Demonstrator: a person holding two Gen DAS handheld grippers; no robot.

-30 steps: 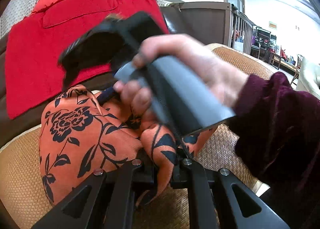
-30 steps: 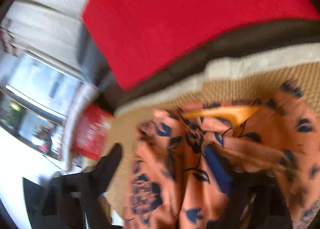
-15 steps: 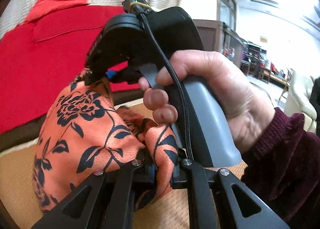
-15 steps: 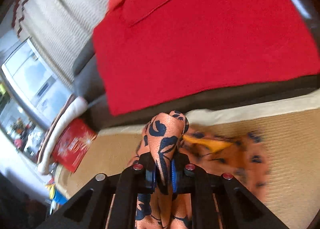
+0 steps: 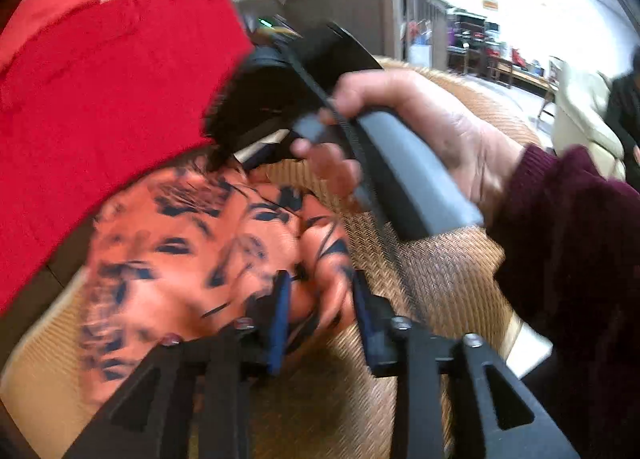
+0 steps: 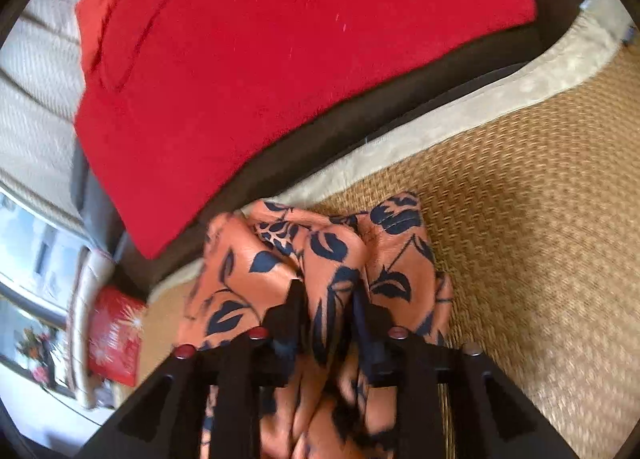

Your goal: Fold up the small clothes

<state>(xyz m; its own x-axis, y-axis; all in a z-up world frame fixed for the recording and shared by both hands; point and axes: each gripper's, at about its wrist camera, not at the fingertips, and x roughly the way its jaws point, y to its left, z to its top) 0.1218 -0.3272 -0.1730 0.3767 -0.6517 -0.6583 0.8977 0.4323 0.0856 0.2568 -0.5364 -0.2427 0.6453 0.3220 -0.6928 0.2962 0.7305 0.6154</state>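
Note:
An orange garment with dark floral print [image 5: 172,255] lies bunched on a woven mat [image 5: 436,271]. My left gripper [image 5: 320,291] has its jaws parted, with a fold of the garment loosely between them. The hand with the right gripper's handle [image 5: 404,163] is just beyond, above the cloth. In the right wrist view the garment [image 6: 256,263] is gathered up and my right gripper [image 6: 330,299] has its jaws parted a little with a fold between them.
A red cloth [image 6: 280,51] covers a dark sofa back [image 6: 320,139] behind the mat [image 6: 520,219]. A red box [image 6: 116,335] stands at the left. A wooden cot [image 5: 352,11] and a bright room are at the back right.
My left gripper's jaws have opened from their pinch on the garment. The right gripper has come down from its raised position and its jaws have parted a little; the cloth has dropped onto the mat.

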